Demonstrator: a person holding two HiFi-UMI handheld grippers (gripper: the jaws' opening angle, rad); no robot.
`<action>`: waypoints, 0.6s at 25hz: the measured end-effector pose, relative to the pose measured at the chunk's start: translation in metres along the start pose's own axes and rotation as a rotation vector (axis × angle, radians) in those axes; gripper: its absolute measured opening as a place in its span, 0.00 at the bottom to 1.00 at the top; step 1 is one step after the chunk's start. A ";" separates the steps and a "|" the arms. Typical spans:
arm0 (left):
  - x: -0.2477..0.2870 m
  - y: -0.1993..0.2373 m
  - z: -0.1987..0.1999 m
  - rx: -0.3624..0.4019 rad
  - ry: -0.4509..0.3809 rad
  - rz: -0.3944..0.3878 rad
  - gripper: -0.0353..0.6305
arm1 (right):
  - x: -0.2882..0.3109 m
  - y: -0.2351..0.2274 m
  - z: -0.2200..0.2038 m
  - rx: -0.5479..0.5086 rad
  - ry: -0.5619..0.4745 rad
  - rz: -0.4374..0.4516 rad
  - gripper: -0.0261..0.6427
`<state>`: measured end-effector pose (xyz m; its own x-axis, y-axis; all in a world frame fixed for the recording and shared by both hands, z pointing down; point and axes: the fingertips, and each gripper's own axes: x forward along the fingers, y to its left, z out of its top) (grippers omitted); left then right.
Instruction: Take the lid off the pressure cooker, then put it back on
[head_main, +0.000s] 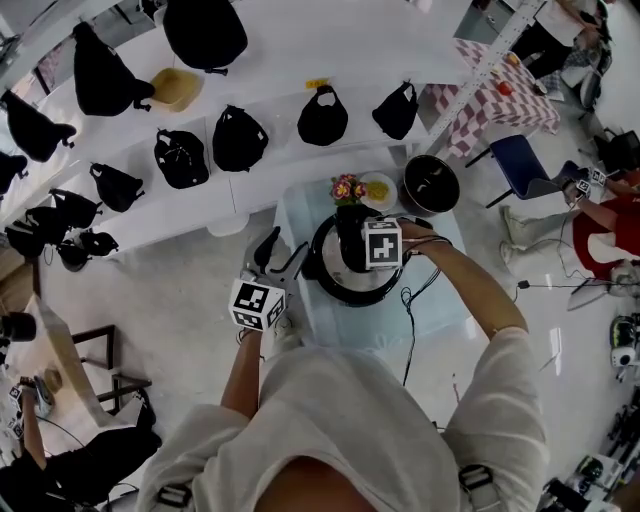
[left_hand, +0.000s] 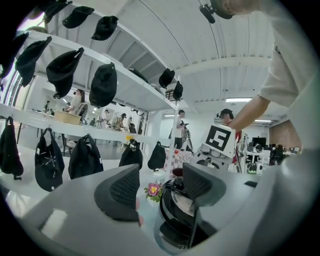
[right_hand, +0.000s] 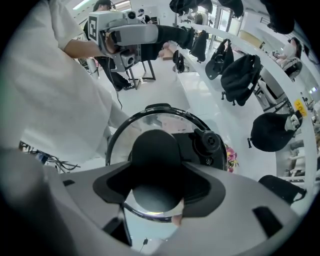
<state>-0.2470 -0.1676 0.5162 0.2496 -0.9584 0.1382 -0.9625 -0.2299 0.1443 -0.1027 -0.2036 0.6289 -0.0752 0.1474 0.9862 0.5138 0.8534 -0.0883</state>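
Note:
The black pressure cooker (head_main: 330, 285) stands on a small pale table (head_main: 440, 315). Its glass lid (right_hand: 150, 117) sits on top, with a round black handle (right_hand: 155, 150) and a valve knob (right_hand: 207, 141). My right gripper (head_main: 350, 240) points straight down over the lid. In the right gripper view, the right gripper (right_hand: 157, 192) has its pads against both sides of the handle. My left gripper (head_main: 283, 255) hangs level at the cooker's left side. In the left gripper view, the left gripper (left_hand: 160, 187) is open with nothing between its pads, and the cooker (left_hand: 177, 215) is just beyond them.
Behind the cooker on the table are a small flower pot (head_main: 347, 188), a yellow dish (head_main: 380, 190) and a second black pot (head_main: 431, 185). A cable (head_main: 410, 320) trails off the table's front. White shelves with black bags (head_main: 240, 140) curve behind; a blue chair (head_main: 520, 160) stands right.

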 end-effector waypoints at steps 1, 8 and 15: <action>-0.001 0.000 0.000 0.001 0.000 0.001 0.44 | 0.000 0.000 0.000 0.007 -0.002 0.001 0.45; -0.005 0.007 0.002 0.009 0.001 0.014 0.44 | 0.001 -0.003 0.001 0.120 -0.008 -0.012 0.45; 0.001 0.001 0.003 0.012 -0.002 -0.005 0.44 | 0.001 -0.009 -0.007 0.481 -0.049 -0.054 0.45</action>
<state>-0.2478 -0.1697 0.5137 0.2545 -0.9575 0.1355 -0.9623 -0.2368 0.1335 -0.1010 -0.2147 0.6320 -0.1367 0.1099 0.9845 0.0552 0.9931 -0.1032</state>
